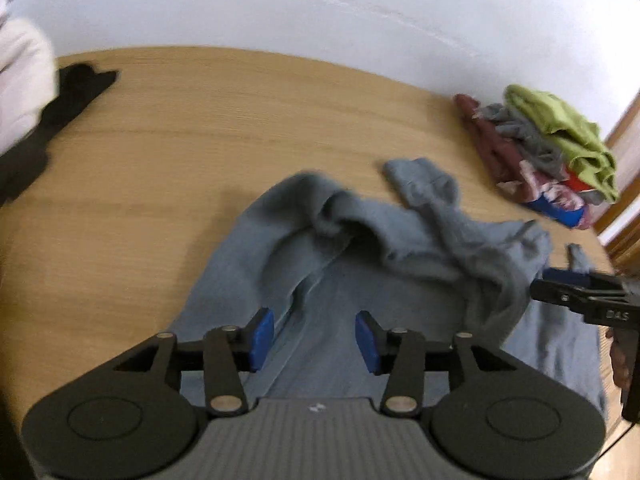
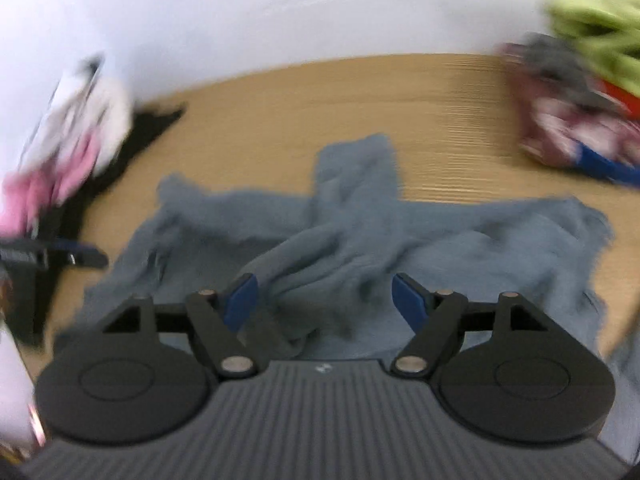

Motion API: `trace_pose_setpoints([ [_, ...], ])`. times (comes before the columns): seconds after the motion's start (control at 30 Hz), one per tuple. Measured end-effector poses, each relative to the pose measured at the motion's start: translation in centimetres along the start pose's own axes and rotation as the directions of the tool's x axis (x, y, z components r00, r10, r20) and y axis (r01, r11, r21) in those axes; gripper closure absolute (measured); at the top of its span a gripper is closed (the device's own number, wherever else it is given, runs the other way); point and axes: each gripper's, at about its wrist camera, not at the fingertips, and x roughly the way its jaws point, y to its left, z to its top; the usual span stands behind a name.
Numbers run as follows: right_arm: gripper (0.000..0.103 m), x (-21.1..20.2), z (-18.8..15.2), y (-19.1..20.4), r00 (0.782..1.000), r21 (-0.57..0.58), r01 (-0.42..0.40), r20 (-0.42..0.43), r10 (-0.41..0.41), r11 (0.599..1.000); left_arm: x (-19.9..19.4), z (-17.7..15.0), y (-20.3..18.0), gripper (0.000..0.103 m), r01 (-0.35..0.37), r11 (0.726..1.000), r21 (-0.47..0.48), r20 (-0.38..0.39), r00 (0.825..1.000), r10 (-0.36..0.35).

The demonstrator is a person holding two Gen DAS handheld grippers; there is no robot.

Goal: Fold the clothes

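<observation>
A light wooden table (image 1: 168, 152) meets a plain white wall (image 1: 280, 8); possibly wooden trim (image 1: 624, 120) at right.

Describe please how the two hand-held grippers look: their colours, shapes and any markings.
Both the left gripper and the right gripper have black linkage arms with silver pivot pins, round black housings, a ribbed grey body with a small white logo, and blue finger pads. In the left wrist view, the right gripper carries pale lettering on its side.

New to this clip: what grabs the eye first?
The rumpled grey-blue garment spread across the middle of the wooden table, lying under both open hand-held grippers, left and right. Next, the bright green top crowning a mixed clothes pile at the table's far right edge. A black garment lies at the far left.
</observation>
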Motion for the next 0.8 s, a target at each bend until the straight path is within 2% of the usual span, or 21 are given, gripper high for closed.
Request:
trace_pose_setpoints([
  [0.1,0.027,2.9,0.6,0.8,0.998,-0.080,0.011,-0.056,-0.015,0.997,0.1,-1.8,0.8,0.056,-0.086,0.992,-0.088,-0.037,0.996,0.083],
  [0.13,0.027,3.6,0.8,0.6,0.997,-0.075,0.001,-0.081,-0.007,0.997,0.3,-2.4,0.7,0.056,-0.103,0.990,-0.099,-0.046,0.994,0.099],
  [0.23,0.027,5.2,1.3,0.4,0.986,-0.053,-0.032,-0.166,0.023,0.998,0.5,-3.9,0.1,0.056,-0.161,0.984,-0.073,-0.066,0.985,0.156],
  [0.27,0.032,5.5,1.0,0.1,0.982,-0.051,-0.051,-0.184,0.041,0.997,0.5,-4.2,-0.1,0.056,-0.180,0.982,-0.061,-0.065,0.982,0.176],
  [0.33,0.085,5.6,1.5,-0.1,0.973,-0.049,-0.093,-0.217,0.081,0.994,0.9,-4.3,-0.4,0.056,-0.202,0.977,-0.065,-0.052,0.979,0.198],
  [0.4,0.088,4.7,3.3,-0.1,0.974,-0.037,-0.113,-0.200,0.103,0.993,1.3,-4.0,-0.6,0.056,-0.218,0.974,-0.067,-0.038,0.976,0.216],
  [0.47,0.088,3.2,6.6,0.1,0.983,-0.067,-0.145,-0.126,0.136,0.987,1.7,-3.5,-0.5,0.056,-0.248,0.967,-0.064,-0.017,0.969,0.247],
  [0.5,0.088,2.8,9.3,0.3,0.989,-0.106,-0.134,-0.070,0.127,0.985,2.0,-3.1,-0.5,0.056,-0.249,0.967,-0.061,-0.014,0.968,0.249],
  [0.57,0.088,2.6,15.1,0.7,0.993,-0.160,-0.087,0.060,0.097,0.983,2.7,-2.4,-0.6,0.056,-0.254,0.966,-0.049,-0.015,0.967,0.254],
  [0.6,0.088,2.9,18.1,0.7,0.988,-0.141,-0.037,0.143,0.058,0.989,3.2,-2.0,-0.8,0.056,-0.259,0.965,-0.035,-0.015,0.966,0.259],
  [0.63,0.085,3.6,20.9,0.5,0.976,-0.095,0.029,0.219,-0.008,0.995,3.5,-1.6,-1.0,0.056,-0.259,0.966,-0.019,-0.013,0.966,0.259],
  [0.67,0.079,4.3,23.7,0.3,0.954,-0.044,0.093,0.289,-0.077,0.995,4.0,-1.2,-1.5,0.056,-0.260,0.966,0.004,-0.006,0.966,0.260],
  [0.7,0.056,5.4,25.9,0.0,0.938,0.003,0.169,0.305,-0.162,0.986,4.4,-0.7,-2.0,0.056,-0.263,0.964,0.031,0.004,0.965,0.263],
  [0.73,0.043,6.2,27.2,-0.1,0.924,0.046,0.235,0.301,-0.237,0.971,4.8,-0.4,-2.5,0.056,-0.266,0.962,0.055,0.014,0.964,0.266],
  [0.77,0.044,6.7,27.5,-0.2,0.907,0.078,0.284,0.300,-0.294,0.956,5.4,0.0,-3.2,0.056,-0.275,0.958,0.087,0.029,0.962,0.273],
  [0.8,0.044,6.7,27.0,-0.1,0.902,0.073,0.292,0.310,-0.299,0.954,5.9,0.4,-3.8,0.056,-0.286,0.951,0.118,0.047,0.958,0.282],
])
